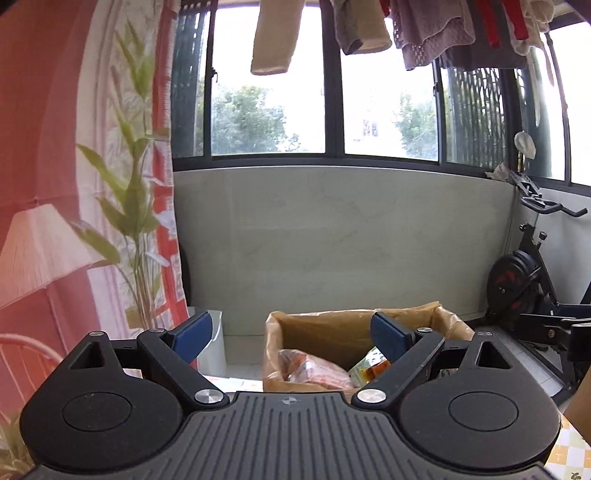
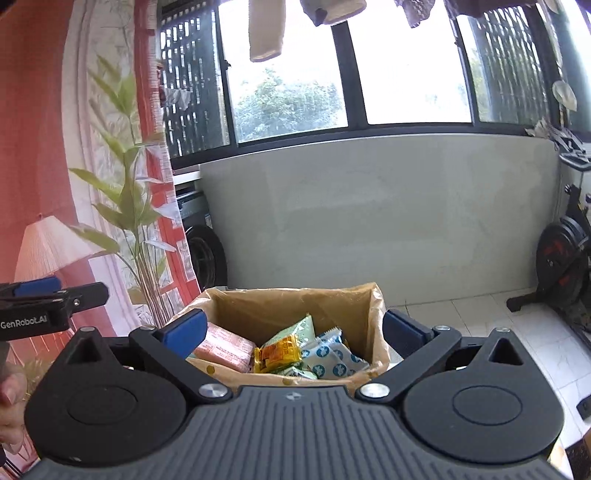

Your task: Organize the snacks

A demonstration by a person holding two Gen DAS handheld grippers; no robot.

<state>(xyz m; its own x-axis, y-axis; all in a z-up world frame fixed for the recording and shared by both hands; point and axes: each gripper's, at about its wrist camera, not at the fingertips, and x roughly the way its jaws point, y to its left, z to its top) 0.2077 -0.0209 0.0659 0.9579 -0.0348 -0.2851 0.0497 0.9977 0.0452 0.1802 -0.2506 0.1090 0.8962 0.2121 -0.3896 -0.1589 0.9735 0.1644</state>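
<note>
The left claw (image 1: pixel 291 332) is standing wide open with nothing between its blue pads (image 1: pixel 192 334), hovering above and just short of the box (image 1: pixel 321 325). The right claw (image 2: pixel 295 332) is likewise gaping, empty, its pads (image 2: pixel 184 332) framing the box (image 2: pixel 288 306) from either side without touching it. In the right view the left claw (image 2: pixel 51 295) is showing side-on at the left edge, with a hand (image 2: pixel 11 395) below it.

The box, lined with a tan bag, is sitting on a surface with a yellow checked cloth (image 1: pixel 576 454). The snacks are lying inside it: a pink pack (image 2: pixel 225 350) at the left, a yellow pack (image 2: pixel 279 352) in the middle, a pale green pack (image 2: pixel 295 330) leaning behind that, and white packs with blue dots (image 2: pixel 332 358) at the right. From the left view only the pink pack (image 1: pixel 314 371) and a green-and-orange one (image 1: pixel 369 363) are showing over the rim.

Left of the box, a white bin (image 1: pixel 216 347) is standing on the floor. Beyond, a printed curtain (image 1: pixel 74 184) is hanging at the left, a grey wall (image 1: pixel 332 240) is running under the windows (image 1: pixel 269 110), and an exercise bike (image 1: pixel 532 280) is standing at the right. Laundry (image 1: pixel 424 33) is hanging along the top.
</note>
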